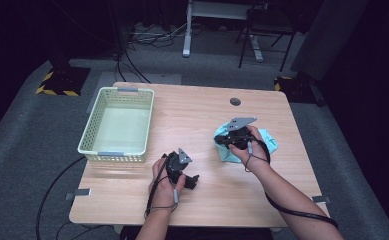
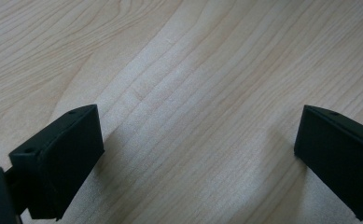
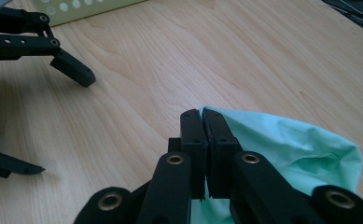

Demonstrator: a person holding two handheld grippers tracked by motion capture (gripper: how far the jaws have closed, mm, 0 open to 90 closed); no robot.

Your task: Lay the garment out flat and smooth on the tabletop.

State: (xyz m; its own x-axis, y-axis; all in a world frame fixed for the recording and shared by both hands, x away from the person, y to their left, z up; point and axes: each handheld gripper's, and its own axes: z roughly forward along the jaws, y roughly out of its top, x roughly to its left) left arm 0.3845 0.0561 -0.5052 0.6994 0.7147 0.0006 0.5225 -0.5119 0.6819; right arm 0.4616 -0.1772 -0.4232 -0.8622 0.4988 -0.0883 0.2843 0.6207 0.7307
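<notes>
Mint cloth [image 3: 286,144] sits pinched in the closed right gripper [image 3: 202,116]; left gripper [image 2: 198,140] gapes empty over wood.

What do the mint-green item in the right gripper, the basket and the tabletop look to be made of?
Mint-green item: soft, matte woven cloth by its folds and creases, pinched between the shut jaws of the right gripper.
Basket: pale green moulded plastic, likely rigid, with perforated walls and a smooth sheen.
Tabletop: light wood grain, smooth; whether solid wood or laminate cannot be told.
</notes>
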